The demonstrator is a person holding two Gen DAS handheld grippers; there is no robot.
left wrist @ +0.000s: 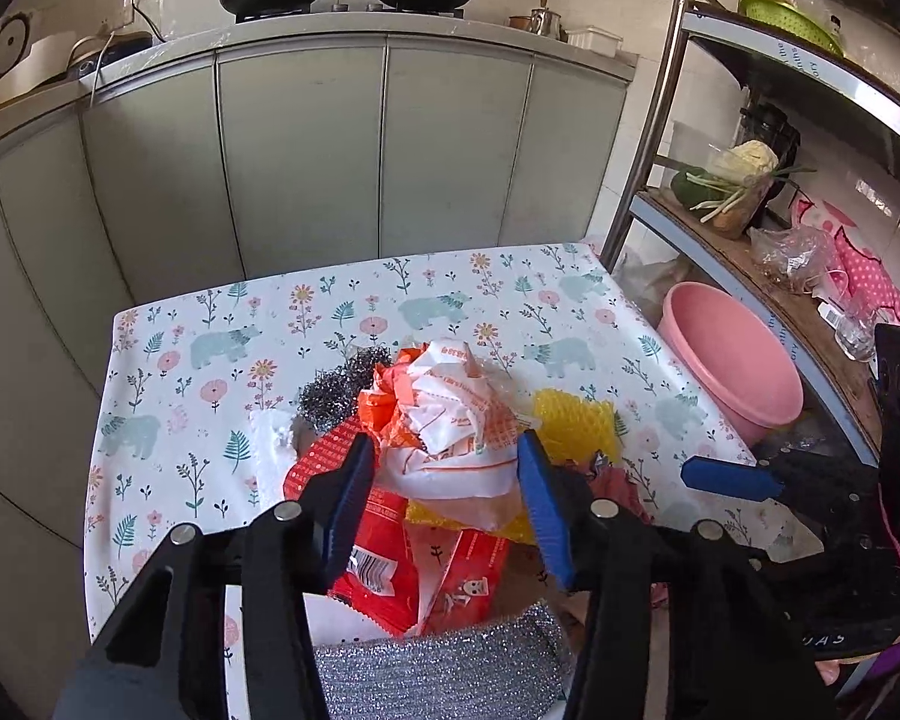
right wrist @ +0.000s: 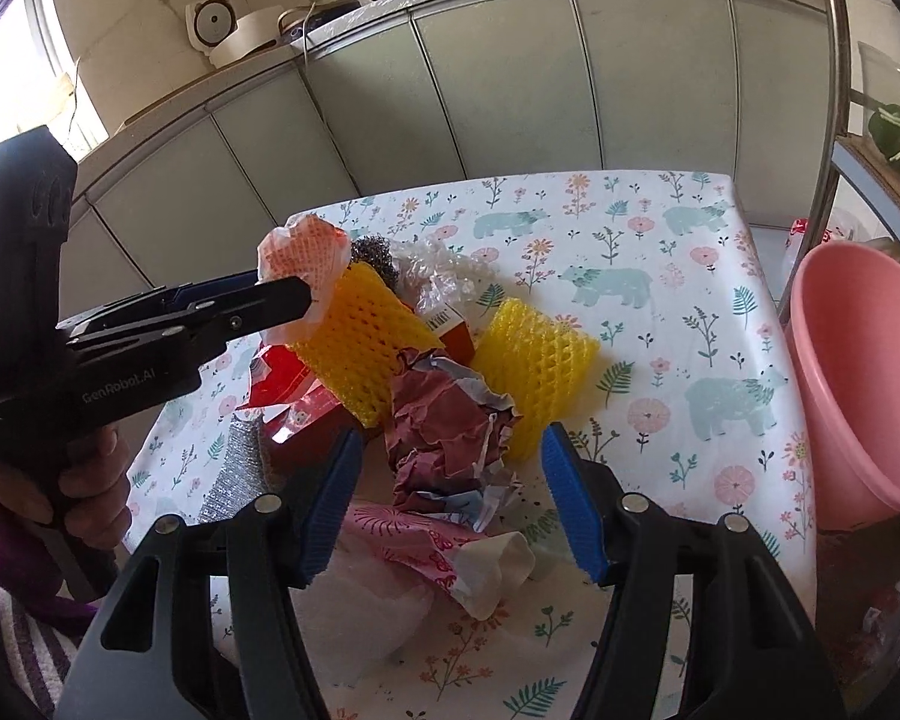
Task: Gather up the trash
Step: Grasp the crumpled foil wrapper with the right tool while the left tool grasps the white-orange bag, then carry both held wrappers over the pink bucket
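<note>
Trash lies heaped on the floral bear-print tablecloth point(right wrist: 660, 228), with the pink plastic basin point(right wrist: 858, 372) at three o'clock, its far side cut off. The left gripper point(left wrist: 444, 468) pinches the crumpled orange-and-white plastic bag point(left wrist: 444, 414), which hides what lies below. The right gripper point(right wrist: 450, 498) gapes, empty, above the crumpled maroon foil wrapper point(right wrist: 444, 420); beside it, a yellow foam fruit net point(right wrist: 534, 360)

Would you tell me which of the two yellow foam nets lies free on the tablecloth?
The right-hand yellow foam net, standing clear; the other net is buried among wrappers.
</note>
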